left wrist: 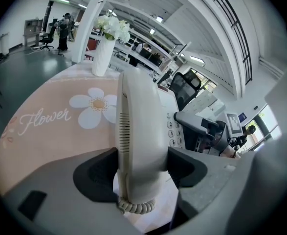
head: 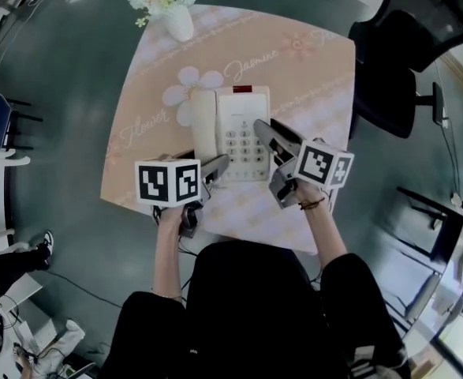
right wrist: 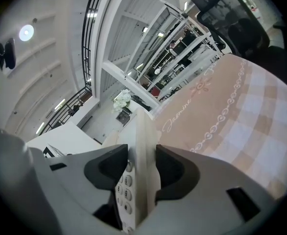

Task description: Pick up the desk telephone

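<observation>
With the left gripper (left wrist: 142,166) pinching the handset (head: 203,125) at 9 o'clock on the desk telephone (head: 244,133) and the right gripper (right wrist: 142,168) pinching its 3 o'clock edge, the mid-table (head: 318,61) lift seems in hand, and next needs both hands rising evenly.

White ceramic vase of white and orange flowers (head: 177,20), upper centre; peach flower-print bench (head: 310,61), centre; black office chair (head: 408,46), upper right.

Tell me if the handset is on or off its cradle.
On: the handset lies seated along the left of the telephone, left tongs clamped on its near end.
</observation>
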